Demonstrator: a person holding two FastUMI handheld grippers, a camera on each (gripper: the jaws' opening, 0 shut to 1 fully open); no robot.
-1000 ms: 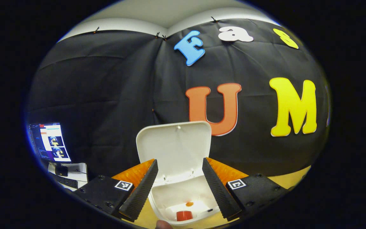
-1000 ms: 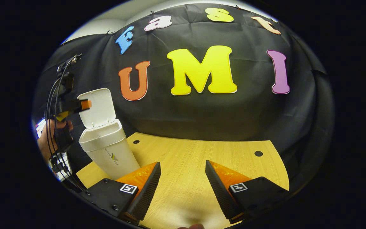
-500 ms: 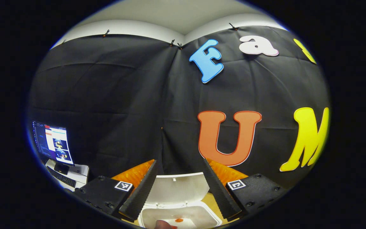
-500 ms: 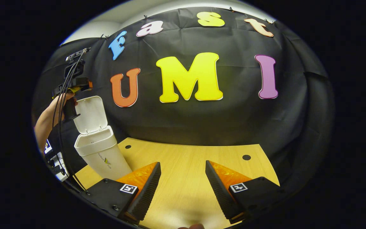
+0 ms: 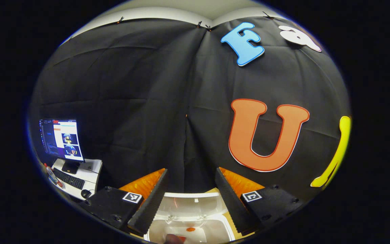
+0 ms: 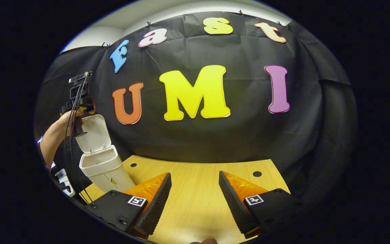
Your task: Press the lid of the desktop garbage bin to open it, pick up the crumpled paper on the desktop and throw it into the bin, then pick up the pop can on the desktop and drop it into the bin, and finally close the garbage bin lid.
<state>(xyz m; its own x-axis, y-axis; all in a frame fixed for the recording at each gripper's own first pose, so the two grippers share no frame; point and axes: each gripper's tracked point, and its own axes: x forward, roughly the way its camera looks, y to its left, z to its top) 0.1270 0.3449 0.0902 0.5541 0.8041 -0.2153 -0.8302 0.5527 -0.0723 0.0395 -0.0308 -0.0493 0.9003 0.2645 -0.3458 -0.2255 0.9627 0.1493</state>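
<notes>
The white garbage bin point(image 6: 105, 169) stands at the table's left end with its lid point(image 6: 93, 134) raised upright. In the left gripper view the lid's top edge point(image 5: 195, 203) and the bin's mouth point(image 5: 195, 230) lie just below my open left gripper point(image 5: 191, 178), with a bit of orange inside the bin point(image 5: 191, 229). The right gripper view shows that left gripper point(image 6: 80, 105) held by a hand point(image 6: 66, 120) right above the lid's top. My right gripper point(image 6: 195, 183) hangs open and empty over the wooden table point(image 6: 198, 169).
A monitor point(image 5: 61, 139), keyboard point(image 5: 68, 179) and mouse sit on a white stand to the far left, beyond the table. The tabletop has two small dark holes point(image 6: 257, 174). Black cloth walls close the back.
The left gripper rose and moved forward over the bin until the lid sank to the bottom of its view. The right gripper drew back slightly, so the bin looks smaller.
</notes>
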